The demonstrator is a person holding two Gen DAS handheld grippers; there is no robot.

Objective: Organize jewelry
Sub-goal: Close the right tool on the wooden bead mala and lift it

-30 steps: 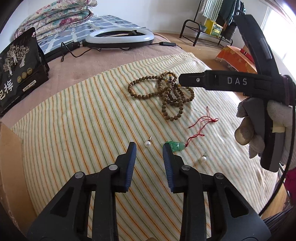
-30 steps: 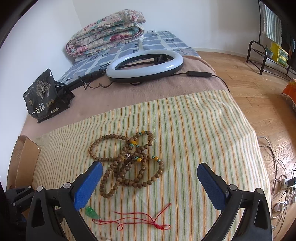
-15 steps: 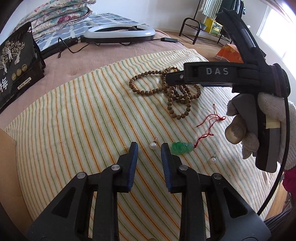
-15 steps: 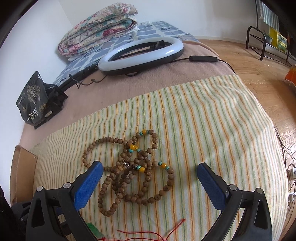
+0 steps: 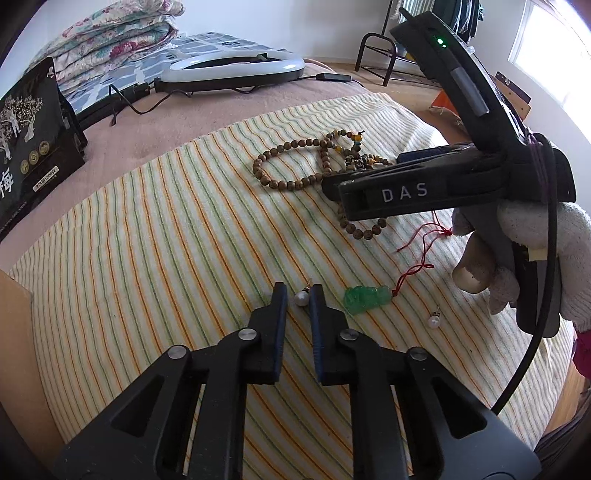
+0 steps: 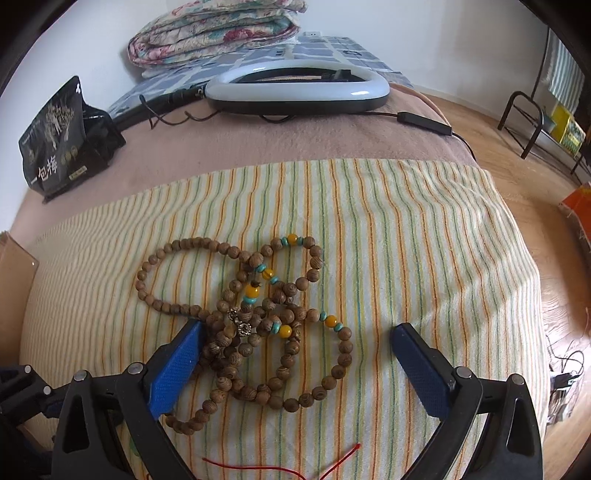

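Now closing the left gripper (image 5: 298,295) on a pearl earring (image 5: 301,297) near the striped cloth's (image 5: 147,229) front edge; holding the right gripper (image 6: 295,332) wide around wooden beads (image 6: 258,325) mid-cloth.

ring light (image 6: 297,88) far end | black pouch (image 6: 62,140) left | folded quilt (image 6: 218,33) behind

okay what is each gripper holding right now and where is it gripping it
The left gripper has just closed on a pearl earring, pinching the pearl itself. The right gripper holds nothing, open over the wooden beads.
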